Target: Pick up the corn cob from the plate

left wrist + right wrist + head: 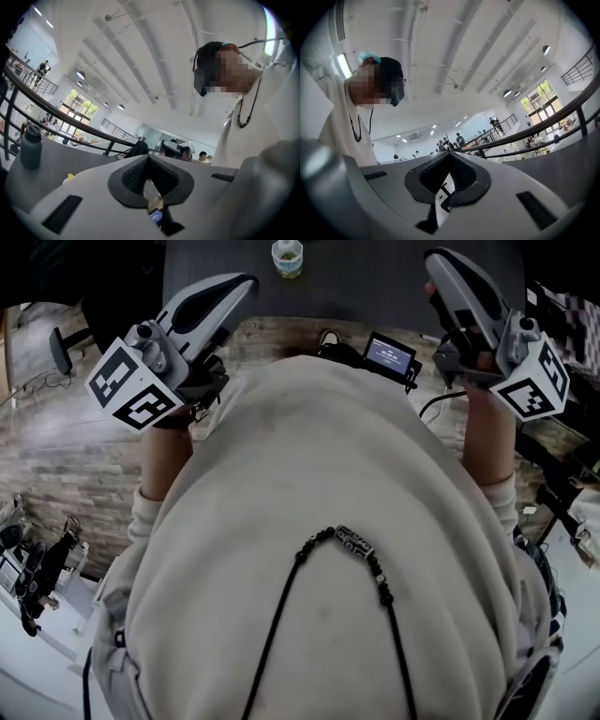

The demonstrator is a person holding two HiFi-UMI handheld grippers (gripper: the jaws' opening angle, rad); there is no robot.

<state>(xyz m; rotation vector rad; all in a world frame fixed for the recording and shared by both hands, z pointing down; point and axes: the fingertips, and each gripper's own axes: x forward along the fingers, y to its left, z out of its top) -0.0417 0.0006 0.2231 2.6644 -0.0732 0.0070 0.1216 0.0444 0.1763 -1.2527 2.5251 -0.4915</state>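
Writing: the marker cubes (134, 385) carry only black-and-white squares; the small lit screen (389, 354) and the label on the clear bottle (288, 259) are too small to read.
Surface: a dark table (375, 282) runs across the top of the head view, with the clear bottle standing on it; below it is a wood-pattern floor (56, 456).
Room: a high white ceiling with beams and round lights, black railing (562, 117), tall windows, people far off.
Corn cob: not clearly seen; a small yellow thing (69, 176) on the grey table may be it, near a dark flask (30, 145).
Person: pale top (328, 474), black beaded cord (356, 545).
Left gripper (239, 285): raised beside the chest (pointing about level, towards the table), jaws together, nothing between them (148, 158).
Right gripper (439, 261): raised likewise on the other side, jaws closed and empty (450, 157).
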